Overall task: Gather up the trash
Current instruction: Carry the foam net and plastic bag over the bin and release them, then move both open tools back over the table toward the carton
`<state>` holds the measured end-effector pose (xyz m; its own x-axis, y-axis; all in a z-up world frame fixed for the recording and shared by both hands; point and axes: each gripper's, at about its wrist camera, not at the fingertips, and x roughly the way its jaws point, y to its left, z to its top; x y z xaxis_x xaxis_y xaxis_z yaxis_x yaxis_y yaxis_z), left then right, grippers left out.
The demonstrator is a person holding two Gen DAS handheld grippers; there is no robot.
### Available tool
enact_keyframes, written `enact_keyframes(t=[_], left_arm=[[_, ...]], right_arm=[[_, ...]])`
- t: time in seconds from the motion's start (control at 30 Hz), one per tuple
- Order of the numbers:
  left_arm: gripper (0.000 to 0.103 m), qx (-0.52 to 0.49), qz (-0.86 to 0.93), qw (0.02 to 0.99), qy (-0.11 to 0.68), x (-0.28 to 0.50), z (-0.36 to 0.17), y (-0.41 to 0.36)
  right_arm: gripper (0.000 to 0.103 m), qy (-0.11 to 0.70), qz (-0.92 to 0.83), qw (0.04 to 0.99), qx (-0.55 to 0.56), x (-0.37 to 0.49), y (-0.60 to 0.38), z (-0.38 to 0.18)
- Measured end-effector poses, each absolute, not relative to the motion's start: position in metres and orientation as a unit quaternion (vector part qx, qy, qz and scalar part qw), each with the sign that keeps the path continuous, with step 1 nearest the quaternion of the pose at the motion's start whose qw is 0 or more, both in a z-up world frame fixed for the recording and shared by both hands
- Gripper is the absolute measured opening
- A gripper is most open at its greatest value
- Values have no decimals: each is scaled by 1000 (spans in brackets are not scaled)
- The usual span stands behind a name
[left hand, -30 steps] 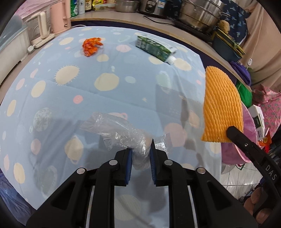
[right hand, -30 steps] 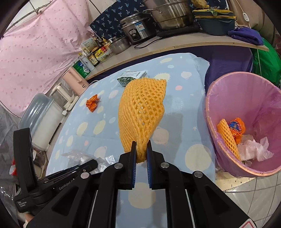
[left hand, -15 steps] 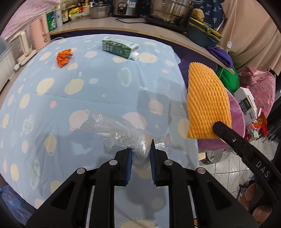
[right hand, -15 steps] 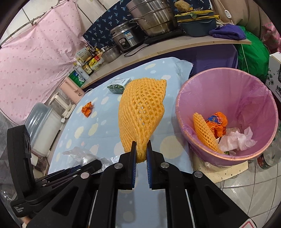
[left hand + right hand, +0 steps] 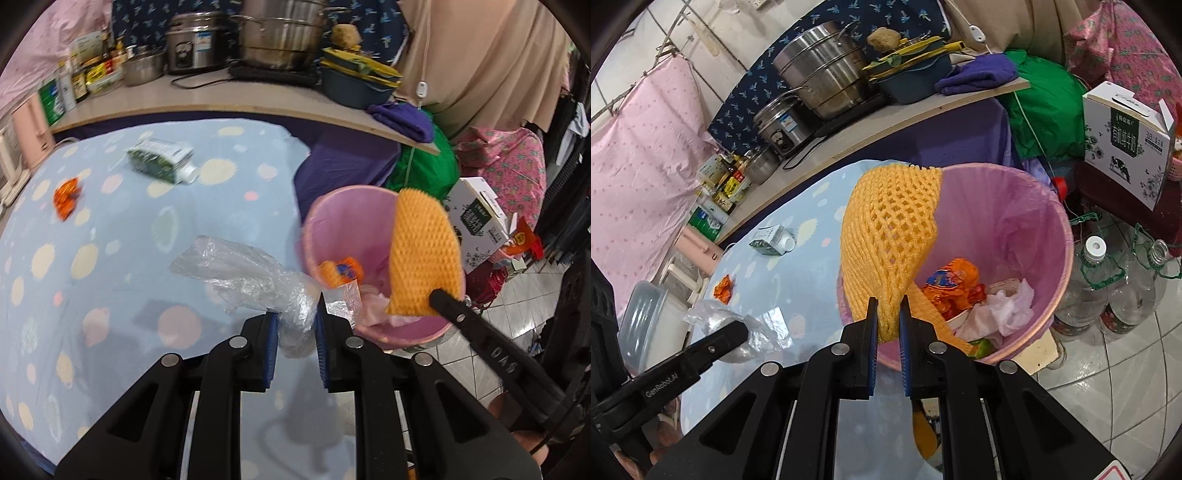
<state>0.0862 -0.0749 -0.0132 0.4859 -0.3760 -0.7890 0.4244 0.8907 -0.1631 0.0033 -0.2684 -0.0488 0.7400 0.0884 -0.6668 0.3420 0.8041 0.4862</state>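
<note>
My left gripper [image 5: 295,317] is shut on a crumpled clear plastic bag [image 5: 243,273], held above the table's right edge beside the pink bin [image 5: 343,210]. My right gripper [image 5: 888,306] is shut on an orange foam fruit net [image 5: 890,229], which hangs over the near rim of the pink bin [image 5: 1060,258]. The same net [image 5: 421,251] shows in the left wrist view over the bin. Inside the bin lie an orange wrapper [image 5: 953,280], another foam net and white tissue. A green-and-white carton [image 5: 162,162] and a small orange wrapper [image 5: 66,195] lie on the blue dotted tablecloth [image 5: 110,258].
A counter behind the table carries steel pots [image 5: 827,81], a rice cooker [image 5: 195,44] and bottles. A white milk box [image 5: 1126,144] and clear plastic bottles [image 5: 1089,280] stand on the tiled floor right of the bin. A green bag [image 5: 1045,110] sits behind it.
Both grippers have swung right from over the table toward the pink bin, carrying the plastic bag and the foam net. The net now hangs over the bin's opening.
</note>
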Motion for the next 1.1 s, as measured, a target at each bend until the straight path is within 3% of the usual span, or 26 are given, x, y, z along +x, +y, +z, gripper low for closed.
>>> enact_keyframes(t=[0.6, 0.73, 0.8, 0.87, 0.93, 1.1], left_arm=[[19, 75, -269, 845, 456, 108, -44, -172], [21, 81, -268, 842, 461, 113, -52, -179], [27, 85, -264, 841, 465, 114, -55, -180], [48, 84, -254, 844, 464, 114, -57, -180], [60, 81, -246, 850, 460, 113, -55, -178], [63, 74, -240, 850, 463, 115, -53, -172]], right_arm=[[11, 372, -119, 858, 334, 7, -318, -80], [16, 380, -122, 853, 335, 10, -320, -86], [18, 378, -130, 852, 338, 10, -321, -87], [30, 372, -138, 851, 344, 8, -322, -87], [36, 365, -144, 852, 347, 5, -324, -85], [38, 359, -147, 856, 341, 4, -322, -80]])
